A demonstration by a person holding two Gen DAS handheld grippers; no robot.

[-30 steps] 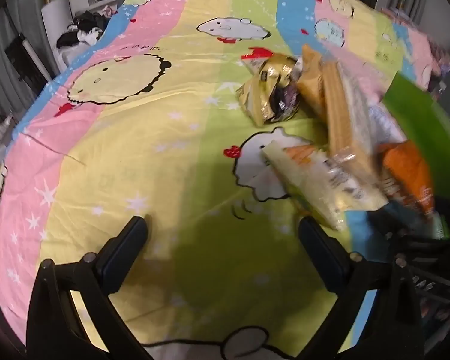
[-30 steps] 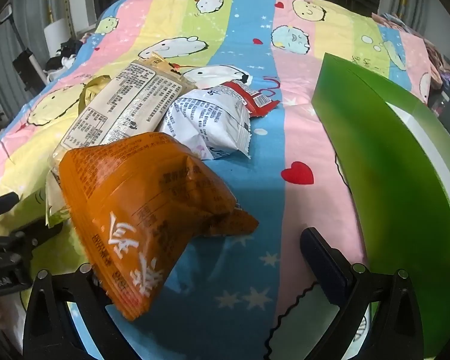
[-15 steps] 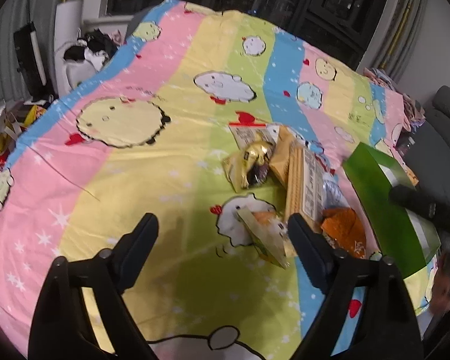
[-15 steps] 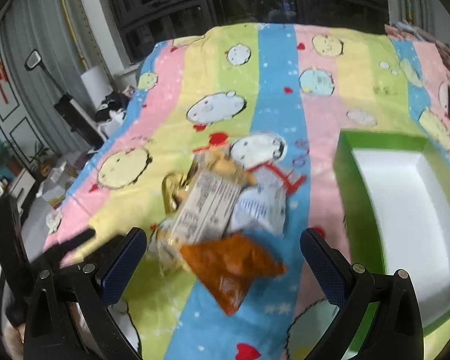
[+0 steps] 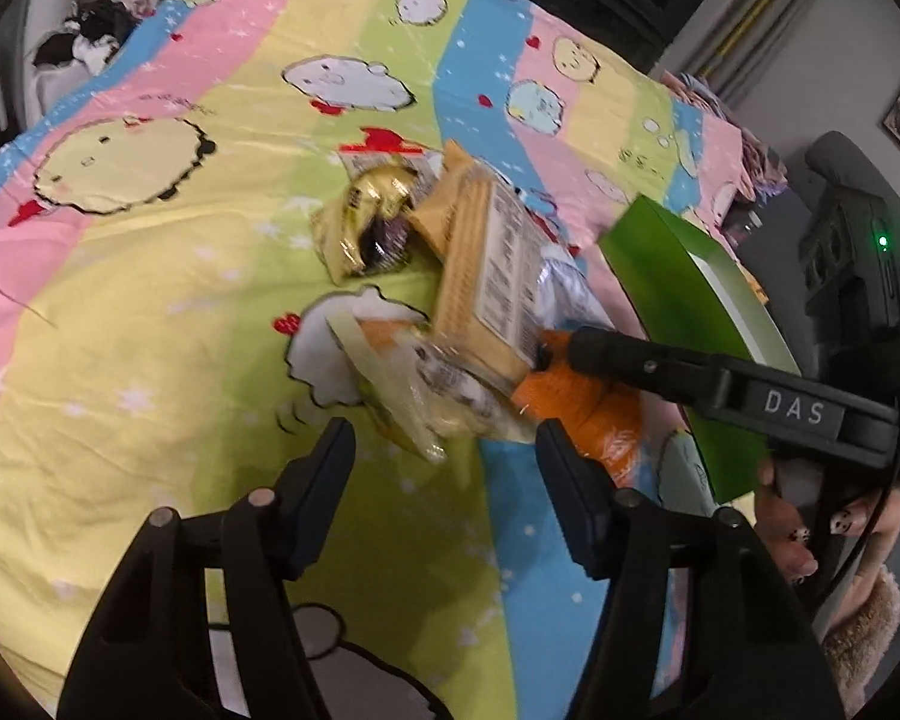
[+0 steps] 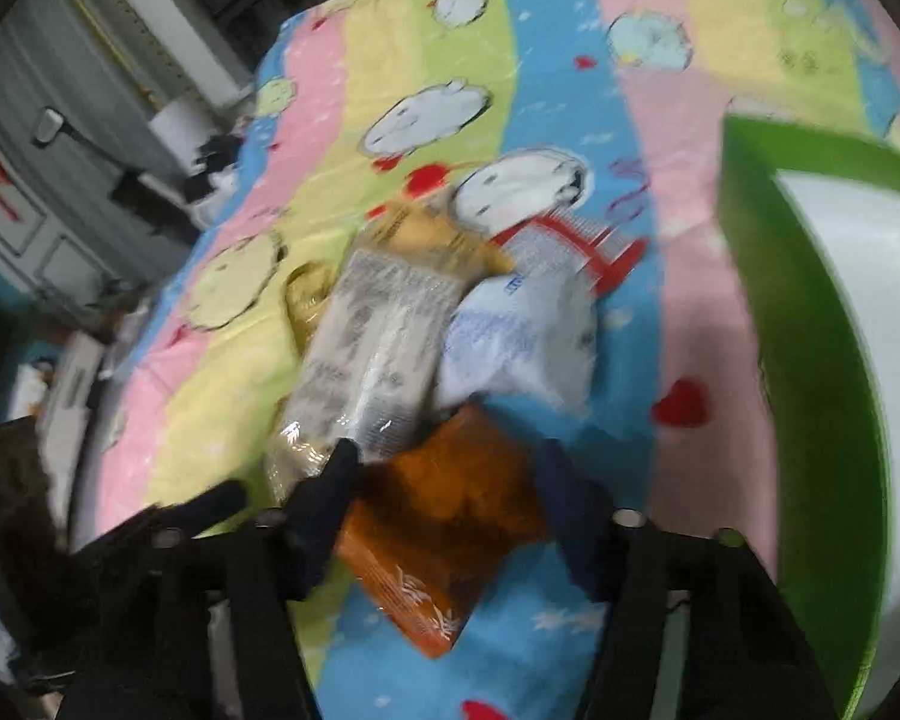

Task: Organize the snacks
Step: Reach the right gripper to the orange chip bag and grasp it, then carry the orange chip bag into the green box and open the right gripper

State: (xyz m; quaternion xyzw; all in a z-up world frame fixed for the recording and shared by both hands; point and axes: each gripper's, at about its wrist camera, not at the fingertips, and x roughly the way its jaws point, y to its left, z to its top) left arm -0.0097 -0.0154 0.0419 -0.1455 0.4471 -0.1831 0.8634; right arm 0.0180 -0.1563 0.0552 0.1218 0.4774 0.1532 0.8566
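A pile of snack packets lies on the striped cartoon bedsheet. An orange packet [image 6: 450,516] sits nearest, between the fingers of my right gripper [image 6: 447,462], which is open around it; it also shows in the left wrist view [image 5: 582,408]. Behind it lie a long beige biscuit pack [image 6: 372,348], a white-blue bag [image 6: 522,342] and a gold packet [image 5: 369,222]. A pale green-and-orange packet [image 5: 402,384] lies just ahead of my left gripper [image 5: 444,450], which is open and empty. The green box [image 6: 810,360] with a white inside stands to the right.
The bedsheet [image 5: 150,330] spreads wide to the left of the pile. A hand holds the right gripper's black body [image 5: 750,402] at the right of the left wrist view. Dark clutter [image 5: 84,42] lies beyond the bed's far left edge.
Both grippers have come down and closer to the pile. The right gripper's fingers now straddle the orange packet, and the left gripper is near the pale green packet with its jaws narrower.
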